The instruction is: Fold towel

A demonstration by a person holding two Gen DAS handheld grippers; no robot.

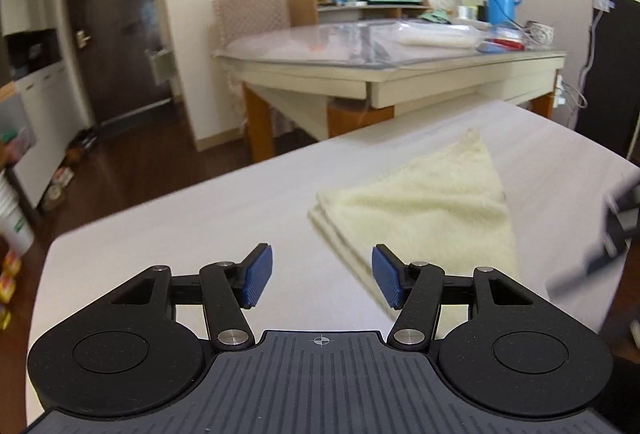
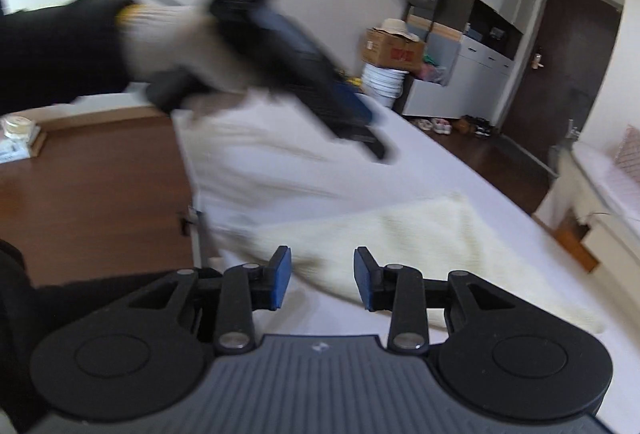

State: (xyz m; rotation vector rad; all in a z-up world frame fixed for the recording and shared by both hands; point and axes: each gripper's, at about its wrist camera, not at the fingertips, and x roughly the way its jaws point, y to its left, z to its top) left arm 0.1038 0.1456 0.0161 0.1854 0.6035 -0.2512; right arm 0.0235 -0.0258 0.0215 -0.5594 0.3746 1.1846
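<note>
- Left hand-held gripper (image 1: 322, 280) is hovering spread over the white table (image 1: 180, 234), gripping nothing.
- Right hand-held gripper (image 2: 322, 278) is likewise gaping, empty.
- Folded cream towel (image 1: 424, 209) is lying flat on the table.

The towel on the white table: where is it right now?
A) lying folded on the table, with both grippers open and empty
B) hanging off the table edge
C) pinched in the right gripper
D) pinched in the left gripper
A: the towel lies folded flat on the table, and both the left gripper and the right gripper show open jaws with nothing between them.
</note>
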